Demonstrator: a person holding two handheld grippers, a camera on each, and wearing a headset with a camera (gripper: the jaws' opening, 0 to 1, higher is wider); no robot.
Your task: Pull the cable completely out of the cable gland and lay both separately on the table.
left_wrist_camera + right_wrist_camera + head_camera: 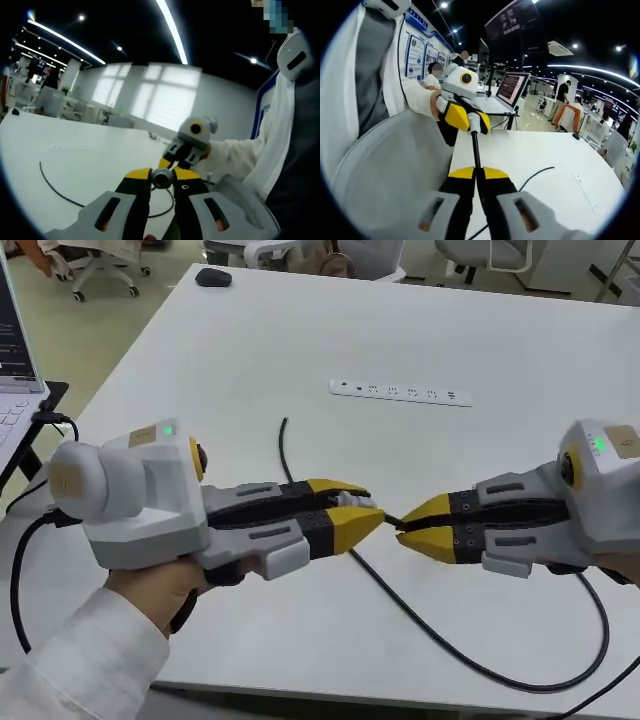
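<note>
Slippage is your risk: your left tool [375, 507] clamps the cable gland [161, 178], your right tool [402, 529] pinches the cable [475, 150] just beside it, above the surface [450, 320]; a skewed pull could jerk either free. The right gripper view shows the straight span between tools; the head view shows slack trailing on the surface.

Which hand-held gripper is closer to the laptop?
Left. The left hand-held gripper is on the side toward the laptop; the right hand-held gripper is beyond it, farther from the laptop.
</note>
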